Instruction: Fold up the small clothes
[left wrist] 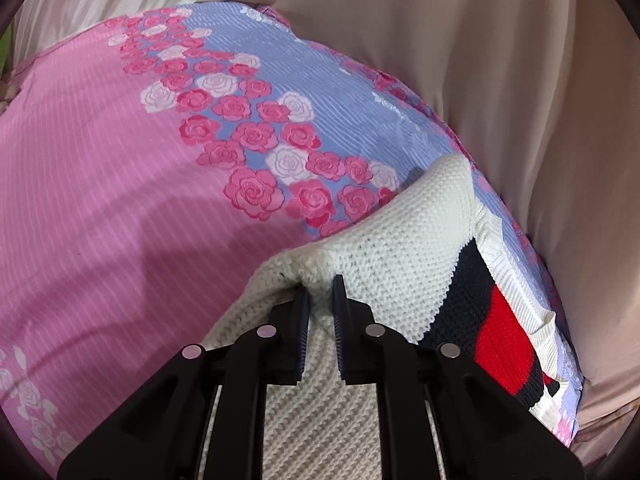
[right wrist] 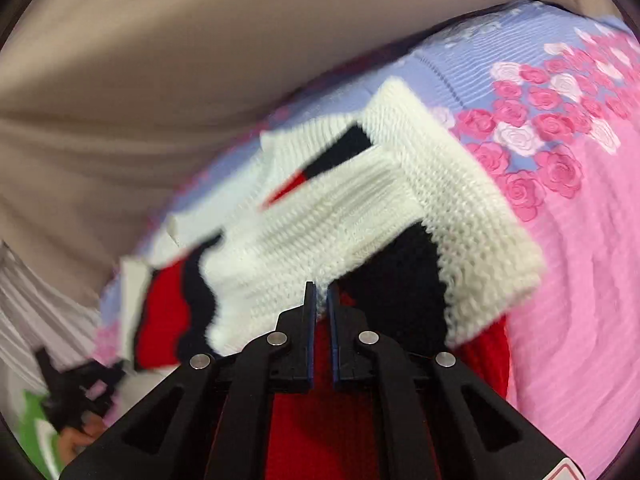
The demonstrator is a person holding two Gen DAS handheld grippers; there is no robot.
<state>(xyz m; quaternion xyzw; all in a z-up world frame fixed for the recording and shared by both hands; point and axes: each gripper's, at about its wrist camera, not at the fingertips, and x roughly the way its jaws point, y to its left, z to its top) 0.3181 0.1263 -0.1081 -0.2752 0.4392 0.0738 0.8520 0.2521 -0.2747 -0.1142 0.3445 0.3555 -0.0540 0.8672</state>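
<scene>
My main worry is the knit slipping: each gripper has only a thin pinch near an edge of the sweater (right wrist: 432,184), and a thick, stretchy weave like this could creep out of the fingers if I pull the two sides apart or swing the fold too fast, and the blur in the right view suggests quick motion. Uneven heights would also leave the fold crooked. The sweater, white with navy and red bands, lies on the bed over the pink and lilac rose-print bedspread (left wrist: 120,184), near its right edge by a beige sheet (left wrist: 520,80). My left gripper (left wrist: 321,284) points down and away, fingers nearly together, clamped on a bunched white edge. My right gripper (right wrist: 321,292) is angled likewise, fingers narrow, holding a ribbed white fold lifted above the red part.
</scene>
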